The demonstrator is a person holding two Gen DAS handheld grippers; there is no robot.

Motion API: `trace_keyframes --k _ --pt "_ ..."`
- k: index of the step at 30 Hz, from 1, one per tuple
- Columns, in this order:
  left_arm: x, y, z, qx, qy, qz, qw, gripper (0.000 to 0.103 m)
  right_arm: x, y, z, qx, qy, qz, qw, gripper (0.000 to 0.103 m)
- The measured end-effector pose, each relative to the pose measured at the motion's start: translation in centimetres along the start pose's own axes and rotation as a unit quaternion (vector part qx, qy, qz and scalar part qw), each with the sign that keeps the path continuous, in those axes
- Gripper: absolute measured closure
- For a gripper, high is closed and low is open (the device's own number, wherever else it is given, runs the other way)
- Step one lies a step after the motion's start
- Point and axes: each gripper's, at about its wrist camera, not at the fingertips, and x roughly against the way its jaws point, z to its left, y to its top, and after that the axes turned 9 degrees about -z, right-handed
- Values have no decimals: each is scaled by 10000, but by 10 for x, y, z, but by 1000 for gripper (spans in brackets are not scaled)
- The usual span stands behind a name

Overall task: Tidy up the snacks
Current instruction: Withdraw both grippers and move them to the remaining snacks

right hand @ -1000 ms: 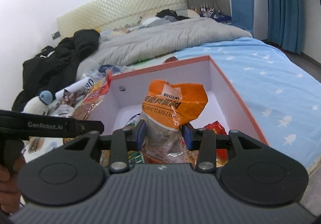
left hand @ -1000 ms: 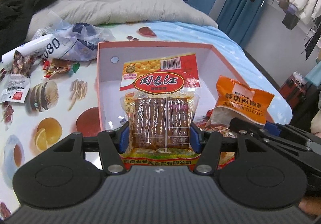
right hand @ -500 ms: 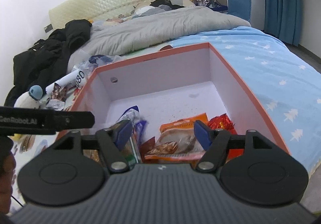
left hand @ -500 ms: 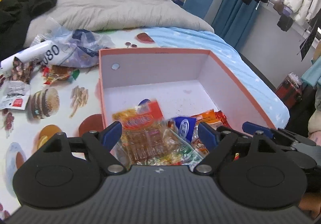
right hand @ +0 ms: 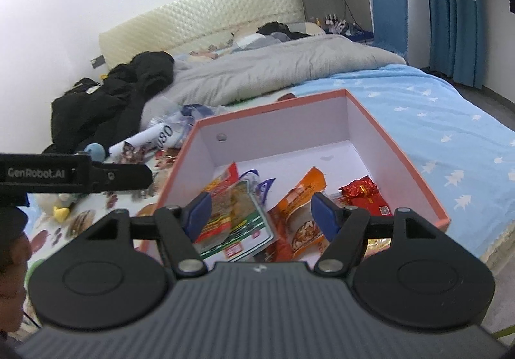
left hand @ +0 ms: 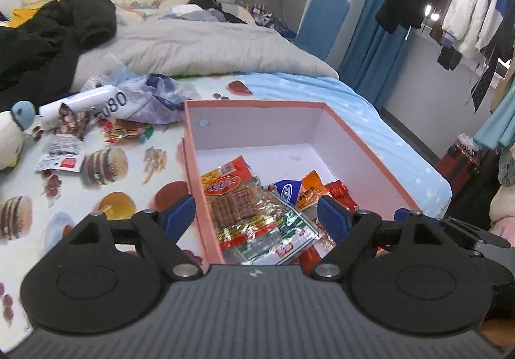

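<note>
Both grippers, left (left hand: 256, 214) and right (right hand: 259, 211), have their jaws wide apart and hold nothing. Some snacks (left hand: 244, 204) lie in the box (left hand: 363, 150) just ahead. More snacks (left hand: 125, 130) wait far left; reaching over could bump the box wall.

The left gripper's body hides the near wall of the pink box (left hand: 206, 198) and the lower ends of the snack packets (left hand: 257, 224), whose small print is unreadable.
</note>
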Motion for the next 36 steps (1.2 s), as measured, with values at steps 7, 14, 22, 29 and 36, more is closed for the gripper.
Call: trace_keyframes --k 7,14,22,29,36 --pt "43 -12 8 10 154 -142 9998 17 26 -6 16 83 122 -121 9998 33" --pt "76 -28 15 41 307 -238 9992 17 46 -17 30 152 258 -171 9994 33" --pt "112 -47 30 141 563 -304 9978 17 64 -33 51 324 511 -103 9981 33" --pt "140 -75 48 384 828 -215 9956 17 75 -48 75 433 859 7 9954 33" --pt "153 -95 70 664 987 -156 9928 17 78 -64 96 700 1112 159 9912 33"
